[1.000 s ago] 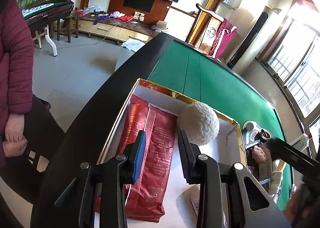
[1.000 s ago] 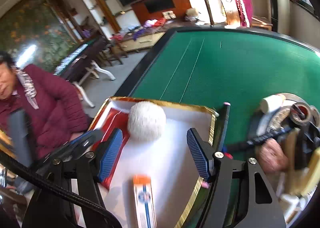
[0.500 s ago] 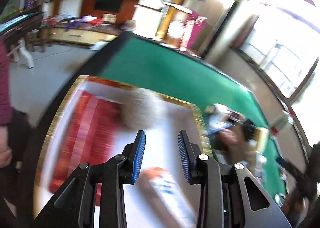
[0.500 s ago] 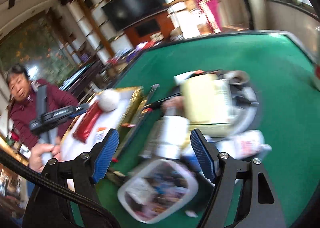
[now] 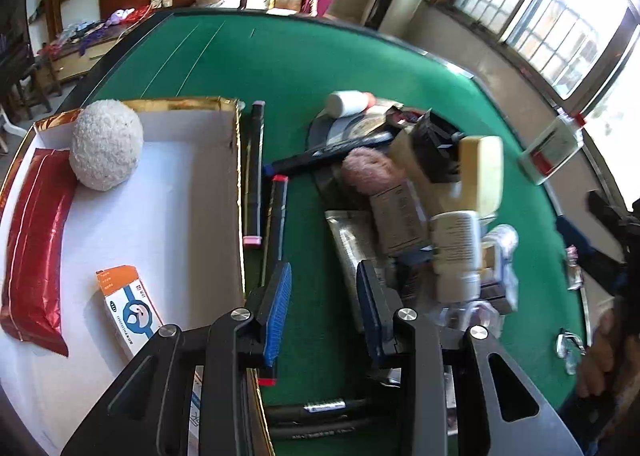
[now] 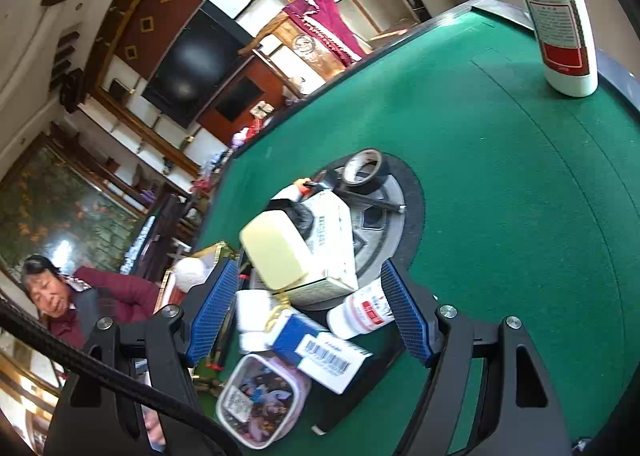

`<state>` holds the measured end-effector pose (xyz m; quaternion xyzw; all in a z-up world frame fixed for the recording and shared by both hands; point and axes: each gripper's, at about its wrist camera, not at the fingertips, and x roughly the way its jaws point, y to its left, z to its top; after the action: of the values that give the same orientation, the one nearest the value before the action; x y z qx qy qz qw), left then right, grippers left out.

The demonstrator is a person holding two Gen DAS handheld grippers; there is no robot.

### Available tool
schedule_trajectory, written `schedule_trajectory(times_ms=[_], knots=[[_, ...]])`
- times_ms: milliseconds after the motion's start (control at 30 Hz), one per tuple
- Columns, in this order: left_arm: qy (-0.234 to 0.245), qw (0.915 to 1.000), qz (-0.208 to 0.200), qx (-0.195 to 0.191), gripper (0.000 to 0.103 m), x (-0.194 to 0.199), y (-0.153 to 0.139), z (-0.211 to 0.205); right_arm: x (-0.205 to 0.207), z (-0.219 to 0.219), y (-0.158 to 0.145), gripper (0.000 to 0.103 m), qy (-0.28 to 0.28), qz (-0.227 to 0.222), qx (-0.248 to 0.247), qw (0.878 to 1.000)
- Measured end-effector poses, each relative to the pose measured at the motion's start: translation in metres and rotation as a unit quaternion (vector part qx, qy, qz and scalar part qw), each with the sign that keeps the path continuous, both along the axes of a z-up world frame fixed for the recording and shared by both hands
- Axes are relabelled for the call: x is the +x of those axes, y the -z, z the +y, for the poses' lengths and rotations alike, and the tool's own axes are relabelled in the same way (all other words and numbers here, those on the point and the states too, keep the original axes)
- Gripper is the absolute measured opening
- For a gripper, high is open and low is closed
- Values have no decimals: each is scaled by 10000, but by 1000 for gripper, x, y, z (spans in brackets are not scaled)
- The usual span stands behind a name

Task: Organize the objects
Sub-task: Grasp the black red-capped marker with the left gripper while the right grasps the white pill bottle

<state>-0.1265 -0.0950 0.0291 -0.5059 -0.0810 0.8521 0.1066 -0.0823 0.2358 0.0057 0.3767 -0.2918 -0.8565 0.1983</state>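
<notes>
The green surface (image 5: 320, 55) fills most of your view. On its left stands the gold-edged box (image 5: 236, 159) with a white floor. Inside it, a red packet (image 5: 34, 240) lies along the far-left wall, a fluffy white ball (image 5: 106, 143) sits in the far corner touching the packet, and a small orange and white carton (image 5: 128, 308) lies near you. Just right of the box wall, two black markers (image 5: 256, 171) lie on the felt. Further right is the pile of loose objects (image 5: 432, 191): boxes, tubes, a pale yellow block (image 6: 274, 252) on top, a white pill bottle (image 6: 360, 312) and a clear pouch (image 6: 260, 400). A tall white bottle (image 6: 556, 15) stands alone at the far right. Your left gripper (image 5: 324, 316) hangs over bare felt, jaws a little apart, holding nothing. Your right gripper (image 6: 308, 316) is wide apart over the pile, clamping nothing.
</notes>
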Motion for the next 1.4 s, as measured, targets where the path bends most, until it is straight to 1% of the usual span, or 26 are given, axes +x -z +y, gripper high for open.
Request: schedule_trajectory(times_ms=[133,167,233,300,333,400,500,533,567,600,633,667,700,733,800,900,967,1033,1100,1133,1200,1267,1333,1400], knots=[[-79,9987,-167,-470,29,-10,6,9,3,2,-1,74,-32,81,-25,10000],[-61,9976,-188,-666,29,-12,7,14,5,4,-1,74,-53,85,-50,9999],[-60,9925,-225,-1196,29,-14,10,21,7,3,0,74,-89,92,-83,9999],[22,9887,-285,-1469,29,-13,16,22,8,2,-1,74,-96,137,-50,9998],[-6,9855,-253,-1676,29,-14,17,23,9,2,-2,74,-91,166,-31,9998],[-20,9827,-264,-1833,29,-14,18,22,10,0,-3,74,-109,200,-5,9997],[-58,9812,-355,-1894,29,-15,21,13,11,-2,-2,74,-115,233,24,9997],[-18,9818,-385,-1861,29,-16,22,14,11,-3,-2,74,-114,244,46,9996],[112,9845,-538,-1668,29,-17,27,18,11,-4,-1,74,-107,254,69,9996],[189,9851,-501,-1636,25,-17,29,23,11,-5,-1,74,-108,266,96,9995],[231,9836,-453,-1733,20,-14,29,28,12,-6,-2,74,-112,280,133,9995],[273,9842,-428,-1695,14,-12,28,30,12,-6,-2,74,-102,281,160,9994],[349,9870,-434,-1510,11,-9,28,32,12,-6,-2,74,-110,277,157,9994],[404,9899,-409,-1299,12,-6,27,33,11,-6,-2,74,-120,273,143,9995],[381,9902,-284,-1312,12,-1,27,35,10,-6,-1,74,-138,188,152,9996],[285,9940,-171,-1042,11,1,26,32,6,-3,6,74,-104,1,184,9998],[233,9928,-48,-1177,11,2,24,36,3,-1,11,74,-47,-90,332,9994],[220,9915,35,-1282,12,5,24,39,-3,0,15,74,-17,-127,598,9981],[209,9923,73,-1215,12,7,23,36,-13,-2,21,74,9,-112,907,9958],[218,9927,93,-1183,12,7,23,35,-20,-3,27,74,-81,-121,966,9952],[218,9927,113,-1182,12,6,26,39,-38,-10,40,74,-403,-199,851,9954],[242,9915,167,-1267,12,9,27,41,-51,-12,55,74,-530,-321,738,9953],[194,9921,174,-1229,13,11,30,38,-57,-13,66,74,-807,-599,618,9930],[215,9916,195,-1261,13,14,31,41,-51,-13,70,73,-1054,-996,715,9868]])
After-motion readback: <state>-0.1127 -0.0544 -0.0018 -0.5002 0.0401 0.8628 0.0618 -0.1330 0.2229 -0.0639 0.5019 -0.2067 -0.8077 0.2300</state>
